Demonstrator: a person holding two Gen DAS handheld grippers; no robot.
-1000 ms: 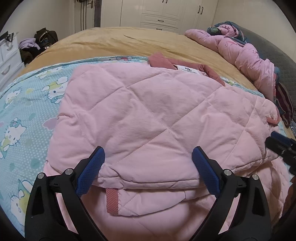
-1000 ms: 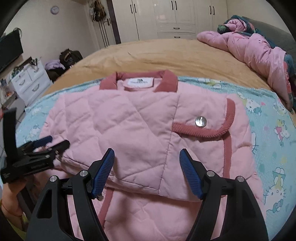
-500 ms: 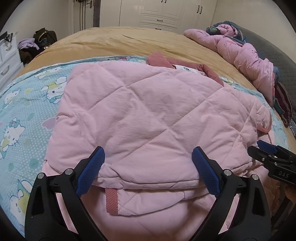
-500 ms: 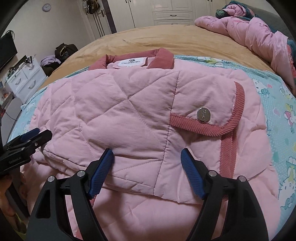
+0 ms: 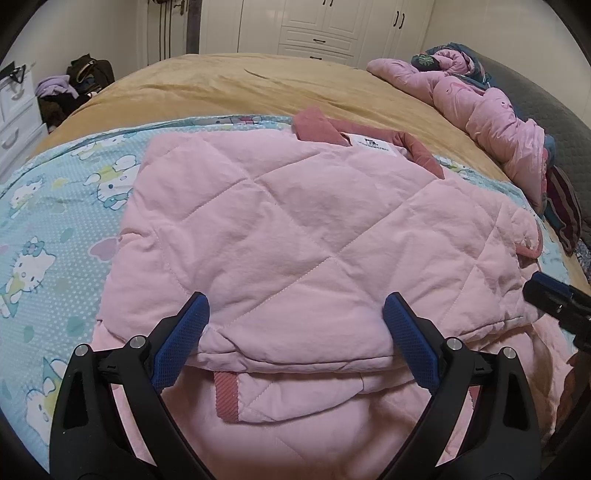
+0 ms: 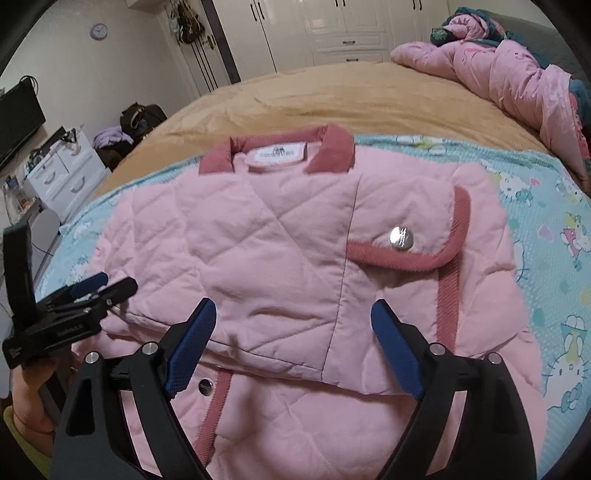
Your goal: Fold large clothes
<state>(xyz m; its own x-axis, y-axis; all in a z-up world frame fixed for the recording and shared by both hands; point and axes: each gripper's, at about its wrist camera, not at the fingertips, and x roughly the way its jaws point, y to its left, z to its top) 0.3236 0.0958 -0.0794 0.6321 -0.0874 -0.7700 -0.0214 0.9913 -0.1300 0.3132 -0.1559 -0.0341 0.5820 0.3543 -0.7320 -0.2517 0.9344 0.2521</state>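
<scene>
A pink quilted jacket [image 5: 295, 236] with a darker pink collar lies folded on a Hello Kitty sheet [image 5: 55, 229]; it also shows in the right wrist view [image 6: 288, 251], with a pocket flap and silver snap [image 6: 401, 234]. My left gripper [image 5: 295, 325] is open and empty, just above the jacket's near folded edge. My right gripper [image 6: 290, 325] is open and empty over the near edge on the other side. Each gripper shows at the edge of the other's view: the right one [image 5: 554, 295] and the left one [image 6: 92, 291].
The sheet lies on a tan bedspread [image 5: 258, 85]. A crumpled pink duvet [image 6: 509, 70] lies at the far right of the bed. White wardrobes [image 5: 332, 26] stand behind, a white drawer unit [image 6: 62, 166] and bags [image 6: 140, 114] to the left.
Both grippers stayed open. The right gripper drew back and rose a little from the jacket after dipping closer. The left gripper's view is nearly unchanged.
</scene>
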